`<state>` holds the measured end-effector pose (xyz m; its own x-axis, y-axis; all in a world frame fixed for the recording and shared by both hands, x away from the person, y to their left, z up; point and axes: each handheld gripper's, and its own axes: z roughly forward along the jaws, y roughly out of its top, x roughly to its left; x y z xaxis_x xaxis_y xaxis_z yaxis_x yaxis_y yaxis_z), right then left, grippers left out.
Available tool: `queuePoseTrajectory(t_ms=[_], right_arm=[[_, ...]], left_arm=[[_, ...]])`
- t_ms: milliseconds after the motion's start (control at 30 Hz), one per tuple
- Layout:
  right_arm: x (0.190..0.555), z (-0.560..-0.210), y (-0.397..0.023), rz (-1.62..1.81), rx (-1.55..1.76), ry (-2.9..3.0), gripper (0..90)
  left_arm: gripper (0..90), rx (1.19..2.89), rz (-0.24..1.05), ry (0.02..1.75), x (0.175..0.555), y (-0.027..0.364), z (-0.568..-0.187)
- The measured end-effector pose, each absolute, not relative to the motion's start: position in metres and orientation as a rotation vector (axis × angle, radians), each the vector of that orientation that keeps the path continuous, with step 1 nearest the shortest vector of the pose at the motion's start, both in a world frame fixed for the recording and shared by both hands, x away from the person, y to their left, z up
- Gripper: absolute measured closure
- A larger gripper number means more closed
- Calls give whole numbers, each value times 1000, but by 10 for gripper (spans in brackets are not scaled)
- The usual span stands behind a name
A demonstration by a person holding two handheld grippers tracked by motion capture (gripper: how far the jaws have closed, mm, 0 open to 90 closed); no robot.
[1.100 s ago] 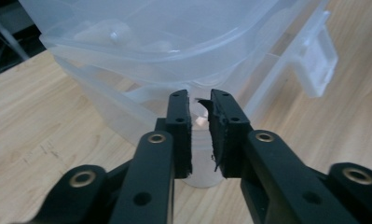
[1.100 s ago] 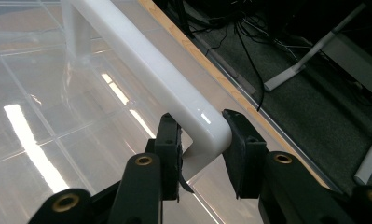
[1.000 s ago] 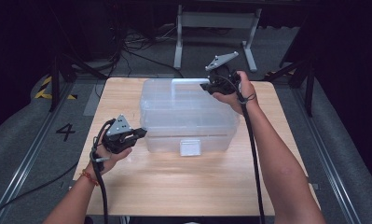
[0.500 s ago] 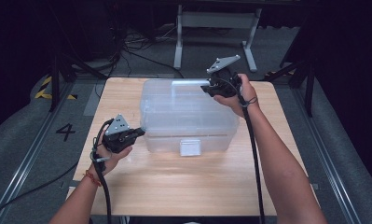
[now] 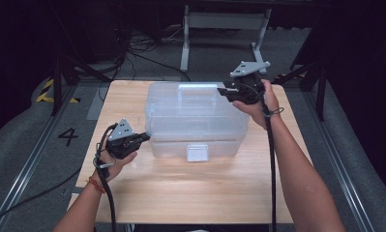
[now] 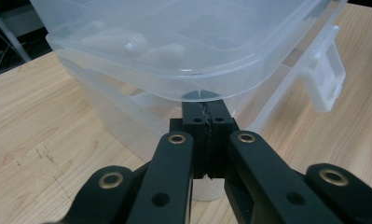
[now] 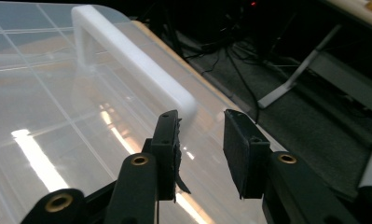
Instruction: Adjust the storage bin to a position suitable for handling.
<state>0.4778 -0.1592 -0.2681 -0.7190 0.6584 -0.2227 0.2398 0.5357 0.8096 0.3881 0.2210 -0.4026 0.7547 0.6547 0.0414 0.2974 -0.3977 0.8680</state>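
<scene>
- Clear plastic is what the big box is made of. It sits in the middle of the wooden counter, a bit nearer the far edge, with its long side running from the left edge to the right edge.
- The box has a white handle on its lid, along the far side, and a white latch on the near side.
- The left gripper is at the near left corner of the box. Its jaws are shut tight, and their tips sit just under the rim of the lid. I cannot tell if they pinch the rim or only touch it.
- The right gripper is over the far right corner of the box. Its jaws are partly open and have just been opening a little. Nothing is between them.
- The handle lies just past the right gripper's tips and runs away from it along the lid. The right hand is the nearer one to it.
- I think the next move is for the right gripper to slide forward and close on the end of the handle.
</scene>
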Motion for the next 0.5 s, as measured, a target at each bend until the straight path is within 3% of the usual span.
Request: queuePoseTrajectory(t_ms=[500], right_arm=[[430,-274,-246,1169,798,2060,684]], left_arm=[[900,1999,485,715,387,220,-400]])
